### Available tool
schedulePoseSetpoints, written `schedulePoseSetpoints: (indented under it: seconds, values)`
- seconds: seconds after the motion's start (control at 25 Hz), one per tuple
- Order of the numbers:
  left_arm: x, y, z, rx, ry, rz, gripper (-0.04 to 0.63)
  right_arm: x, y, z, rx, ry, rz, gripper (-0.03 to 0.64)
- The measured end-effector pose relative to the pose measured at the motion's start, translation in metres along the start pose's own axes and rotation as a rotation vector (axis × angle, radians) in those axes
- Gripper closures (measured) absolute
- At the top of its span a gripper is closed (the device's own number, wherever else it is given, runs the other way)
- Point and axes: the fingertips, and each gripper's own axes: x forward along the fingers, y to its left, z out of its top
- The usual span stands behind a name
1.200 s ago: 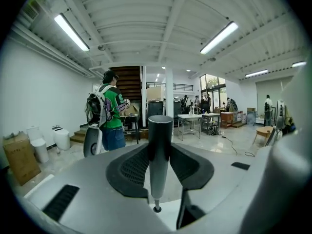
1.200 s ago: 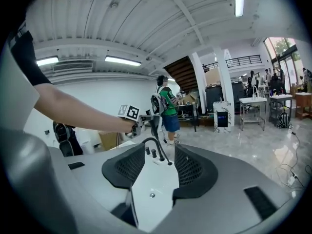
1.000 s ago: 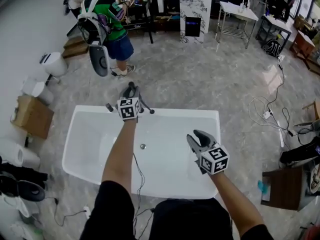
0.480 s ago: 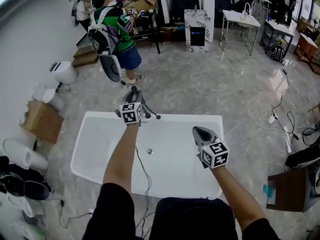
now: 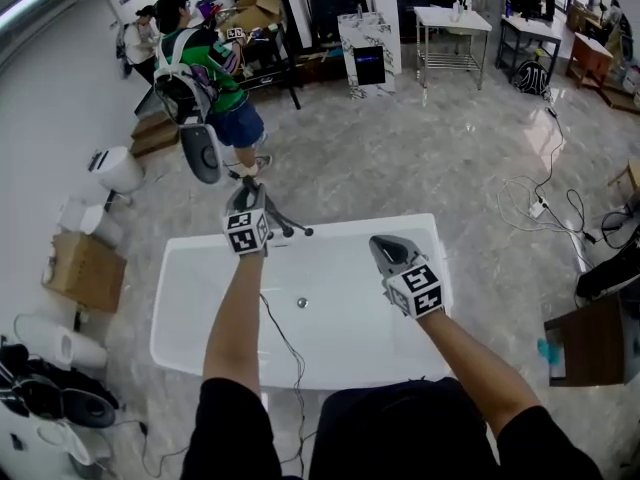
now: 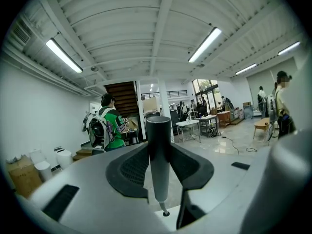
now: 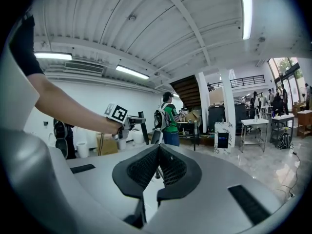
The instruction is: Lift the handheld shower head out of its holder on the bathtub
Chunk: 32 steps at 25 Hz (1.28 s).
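Observation:
The handheld shower head (image 6: 158, 160) is a dark grey wand. It stands upright between the pads of my left gripper (image 6: 159, 182), which is shut on it. A thin hose fitting (image 6: 165, 211) hangs from its lower end. In the head view my left gripper (image 5: 246, 204) is over the far rim of the white bathtub (image 5: 180, 313), by the dark tap fittings (image 5: 296, 230), and the hose (image 5: 282, 343) trails back across the tub. My right gripper (image 5: 388, 249) hovers over the tub's right side, shut and empty; its pads (image 7: 168, 167) meet.
A person with a backpack (image 5: 198, 68) stands beyond the tub's far left. A cardboard box (image 5: 80, 266) and white fixtures (image 5: 118, 170) lie to the left. Cables (image 5: 540, 203) run over the floor at the right, near a wooden table (image 5: 590, 343). The tub drain (image 5: 301, 303) shows.
My left gripper has risen with the wand above the tub's far rim. The right gripper's jaws have closed and it has lifted a little.

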Motion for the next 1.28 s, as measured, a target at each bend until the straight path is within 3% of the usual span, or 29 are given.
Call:
schedulePoseSetpoints:
  seconds: [0.36,0.56,1.28]
  values:
    - [-0.001,-0.011,-0.007,-0.002,0.006,-0.011,0.468,-0.001,-0.003,-0.002,0.03,-0.021,-0.006,0.617]
    - [0.0,-0.013,-0.01,0.063,0.034,-0.022,0.466,-0.002,-0.008,0.001,0.046,-0.023,-0.015,0.618]
    - [0.006,-0.013,-0.015,0.037,0.046,-0.018,0.466,0.002,-0.019,0.003,0.043,-0.021,-0.006,0.618]
